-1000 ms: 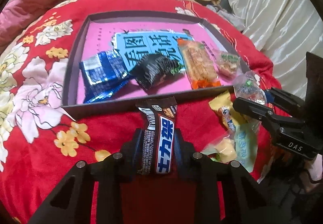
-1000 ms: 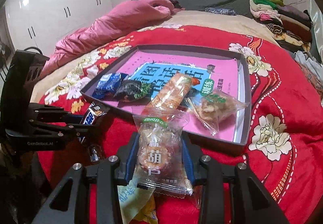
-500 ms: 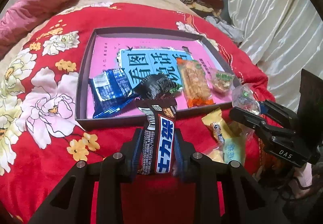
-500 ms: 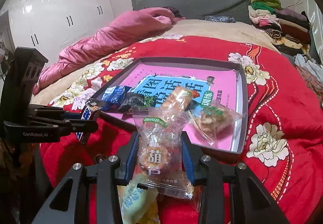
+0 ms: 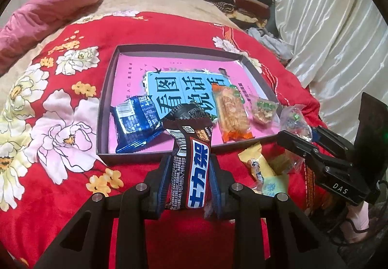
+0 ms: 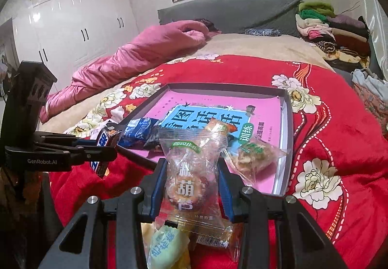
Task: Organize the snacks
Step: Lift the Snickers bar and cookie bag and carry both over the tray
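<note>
Two hand-held grippers are in view above a bed covered by a red flowered blanket (image 5: 135, 34); the left hand-held gripper (image 5: 188, 172) is clamped on a dark chocolate bar (image 5: 191, 160) with a blue and white label, the bar standing nearly upright between the pads with its top end rising over the near wall of the tray; the right hand-held gripper (image 6: 191, 184) is clamped on a clear packet (image 6: 191, 172) holding a round brown sweet, the packet also upright between the pads; a shallow dark tray (image 5: 103, 109) with a pink and blue printed floor lies flat on the blanket just beyond both grippers; inside it, along the near side, lie four snacks: a blue wrapper (image 5: 135, 123) at the left, a black wrapper (image 5: 186, 110) beside it and partly hidden by the bar, a long orange packet (image 5: 231, 111), and a small clear packet (image 5: 264, 109) with a green label at the right; outside the tray, on the blanket below the right hand-held gripper, lie a yellow packet (image 5: 254, 164) and a pale green packet (image 6: 167, 244), touching one another; a pink quilt (image 6: 135, 55) lies bunched at the far left of the bed; folded clothes (image 6: 332, 31) are stacked at the far right.
</note>
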A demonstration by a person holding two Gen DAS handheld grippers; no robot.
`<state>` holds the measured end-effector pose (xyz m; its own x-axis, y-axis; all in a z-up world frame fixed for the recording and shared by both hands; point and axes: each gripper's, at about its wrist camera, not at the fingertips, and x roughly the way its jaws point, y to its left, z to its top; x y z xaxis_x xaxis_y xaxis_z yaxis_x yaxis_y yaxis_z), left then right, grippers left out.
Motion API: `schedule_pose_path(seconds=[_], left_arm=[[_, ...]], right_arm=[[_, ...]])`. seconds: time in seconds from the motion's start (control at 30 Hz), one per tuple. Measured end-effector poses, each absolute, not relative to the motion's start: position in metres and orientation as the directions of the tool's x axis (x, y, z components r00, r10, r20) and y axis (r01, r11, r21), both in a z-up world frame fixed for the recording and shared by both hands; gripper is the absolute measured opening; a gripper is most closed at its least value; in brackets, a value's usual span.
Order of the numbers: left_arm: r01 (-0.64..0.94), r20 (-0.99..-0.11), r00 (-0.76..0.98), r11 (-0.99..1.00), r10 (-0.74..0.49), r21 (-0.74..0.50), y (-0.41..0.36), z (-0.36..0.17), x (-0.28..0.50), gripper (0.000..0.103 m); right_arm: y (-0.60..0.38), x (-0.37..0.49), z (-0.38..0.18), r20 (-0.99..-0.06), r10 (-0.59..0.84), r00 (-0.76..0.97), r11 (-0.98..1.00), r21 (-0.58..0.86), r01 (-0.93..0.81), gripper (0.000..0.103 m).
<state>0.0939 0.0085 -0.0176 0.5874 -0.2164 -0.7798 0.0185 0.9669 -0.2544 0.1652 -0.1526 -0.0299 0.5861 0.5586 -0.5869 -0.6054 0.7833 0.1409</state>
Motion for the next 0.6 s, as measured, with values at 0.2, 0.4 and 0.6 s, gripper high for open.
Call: schedule_pose_path(seconds=[0.2, 0.4, 0.6], left_arm=[[0.016, -0.769, 0.603, 0.967, -0.213, -0.255, 0.008, -0.012, 0.096, 0.031], [0.017, -0.755, 0.619, 0.965, -0.215, -0.262, 0.006, -0.006, 0.099, 0.031], [0.026, -0.741, 0.635, 0.965, -0.216, -0.259, 0.001, 0.001, 0.103, 0.031]], right_arm=[[-0.154, 0.166, -0.027, -0.576, 0.556, 0.599, 0.789, 0.139, -0.598, 0.040], [-0.160, 0.167, -0.024, -0.555, 0.553, 0.622, 0.800, 0.145, -0.582, 0.040], [-0.163, 0.167, -0.019, -0.537, 0.553, 0.637, 0.804, 0.145, -0.576, 0.040]])
